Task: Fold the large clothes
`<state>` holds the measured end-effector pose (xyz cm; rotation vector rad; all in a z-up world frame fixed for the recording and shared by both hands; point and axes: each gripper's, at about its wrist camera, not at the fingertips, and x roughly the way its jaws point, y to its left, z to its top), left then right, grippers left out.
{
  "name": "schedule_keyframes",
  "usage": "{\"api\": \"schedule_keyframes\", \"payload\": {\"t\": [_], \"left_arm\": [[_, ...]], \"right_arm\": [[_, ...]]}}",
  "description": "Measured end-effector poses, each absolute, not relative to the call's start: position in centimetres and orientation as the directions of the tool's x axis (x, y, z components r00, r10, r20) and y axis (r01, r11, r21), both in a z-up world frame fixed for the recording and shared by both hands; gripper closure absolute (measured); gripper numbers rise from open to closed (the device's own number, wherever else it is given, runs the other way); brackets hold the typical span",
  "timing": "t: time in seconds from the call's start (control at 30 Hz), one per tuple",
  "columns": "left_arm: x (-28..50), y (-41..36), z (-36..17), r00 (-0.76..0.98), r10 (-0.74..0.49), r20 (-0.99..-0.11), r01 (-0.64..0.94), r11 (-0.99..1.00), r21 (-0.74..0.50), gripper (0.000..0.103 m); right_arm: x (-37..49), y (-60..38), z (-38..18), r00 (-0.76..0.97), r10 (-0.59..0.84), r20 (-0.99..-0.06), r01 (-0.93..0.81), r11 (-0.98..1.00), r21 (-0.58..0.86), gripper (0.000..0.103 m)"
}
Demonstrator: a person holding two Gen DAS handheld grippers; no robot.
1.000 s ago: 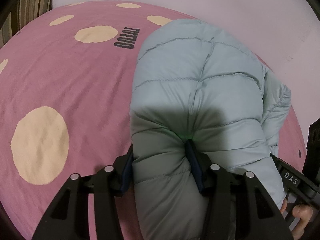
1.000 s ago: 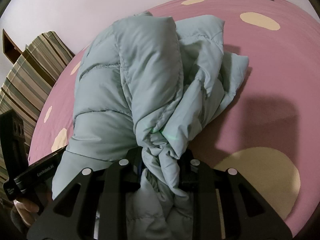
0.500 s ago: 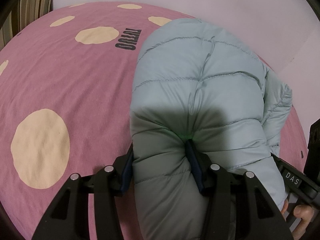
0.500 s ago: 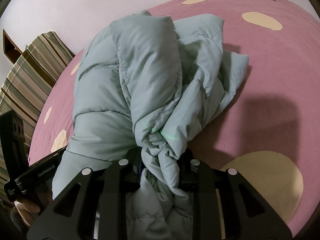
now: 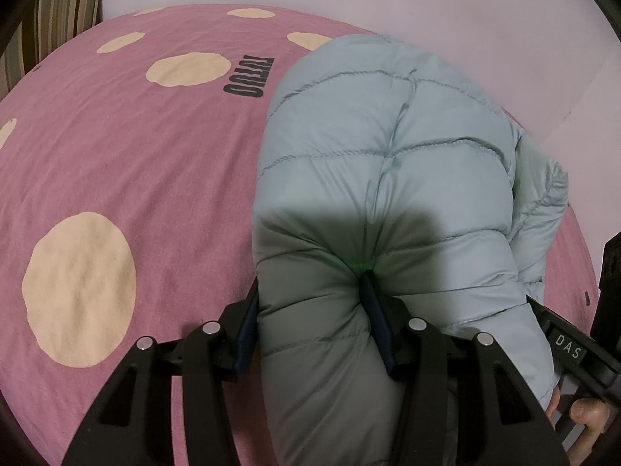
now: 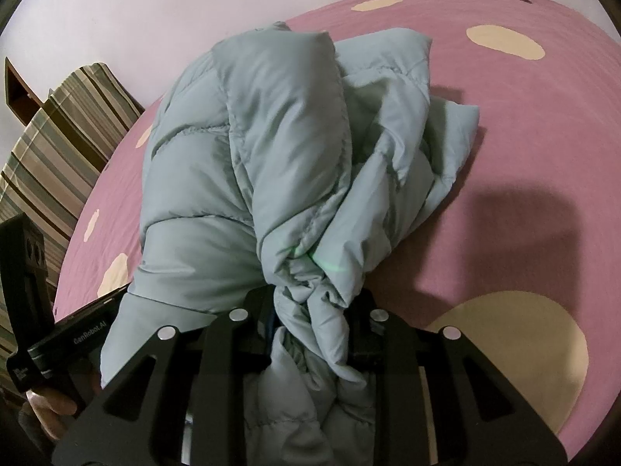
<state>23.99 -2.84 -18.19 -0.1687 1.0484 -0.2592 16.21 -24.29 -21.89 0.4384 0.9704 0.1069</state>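
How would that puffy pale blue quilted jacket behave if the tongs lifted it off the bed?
The puffy pale blue quilted jacket would probably sag and droop: it bunches into soft folds where the right tongs pinch it. It likely weighs little for its bulk, bulging around the left tongs. Its smooth, slightly shiny shell might slip.

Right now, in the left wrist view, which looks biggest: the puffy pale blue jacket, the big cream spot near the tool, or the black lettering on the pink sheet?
1. Puffy pale blue jacket
2. Big cream spot, though nearness enlarges it
3. Black lettering
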Motion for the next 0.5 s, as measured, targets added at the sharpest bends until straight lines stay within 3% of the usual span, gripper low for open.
{"api": "schedule_keyframes", "payload": {"t": [0.3, 0.5], "left_arm": [[23.9, -3.2, -17.8, 0.490, -0.252, -0.835, 0.143, 0.968, -0.209, 0.052], [23.5, -3.7, -17.2, 0.521, -0.208, -0.828, 0.154, 0.977, -0.148, 0.050]], "right_arm": [[16.0, -24.4, -21.8, 0.573, 0.268, -0.775, 0.114, 0.910, 0.399, 0.073], [15.6, -24.2, -20.9, 0.583, 0.197, -0.788, 0.142, 0.931, 0.337, 0.061]]}}
